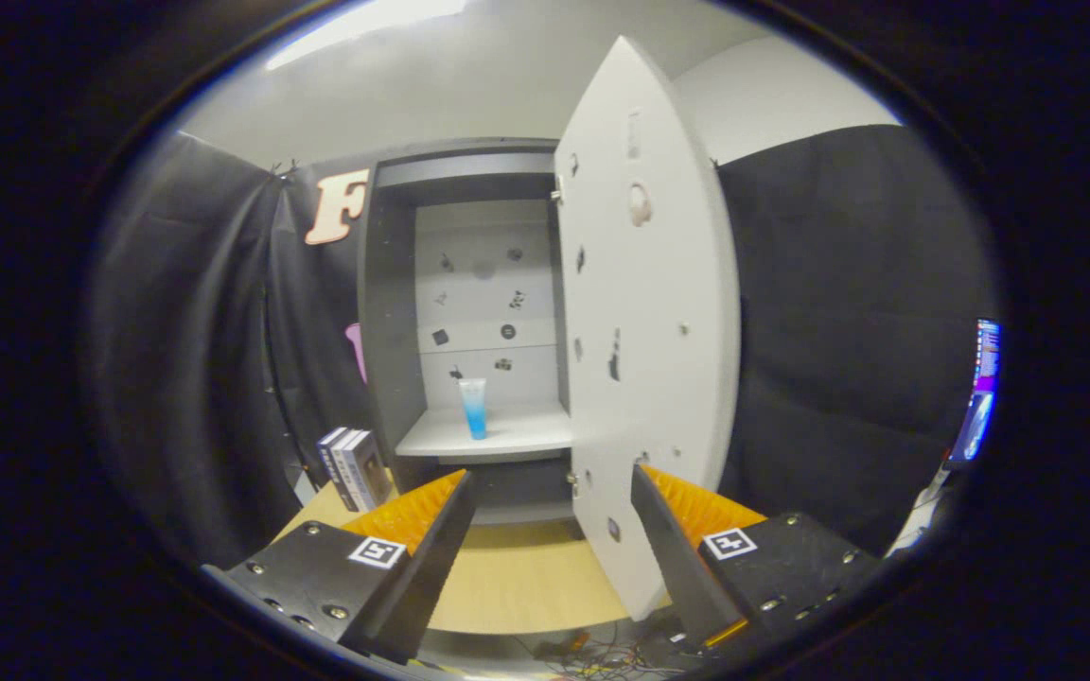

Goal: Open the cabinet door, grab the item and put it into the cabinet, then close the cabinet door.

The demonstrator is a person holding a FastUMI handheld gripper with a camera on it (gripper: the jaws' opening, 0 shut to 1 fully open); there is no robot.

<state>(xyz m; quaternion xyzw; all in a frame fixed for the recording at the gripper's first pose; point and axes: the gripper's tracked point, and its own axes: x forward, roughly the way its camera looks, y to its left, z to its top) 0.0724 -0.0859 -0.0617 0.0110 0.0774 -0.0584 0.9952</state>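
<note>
You are holding the gripper point(553, 487) with fingers spread apart and empty, since the blue-and-clear plastic tube point(474, 407) is already standing on the grey cabinet's shelf point(517, 433). The tall white cabinet door point(649, 322) is hanging wide open just ahead of your right finger, likely awaiting its closing push.

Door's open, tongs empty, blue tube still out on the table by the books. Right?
Not quite. The gripper view shows the blue tube standing on the cabinet shelf, not on the table. The rest holds: door open, tongs open and empty, books on the table.
</note>
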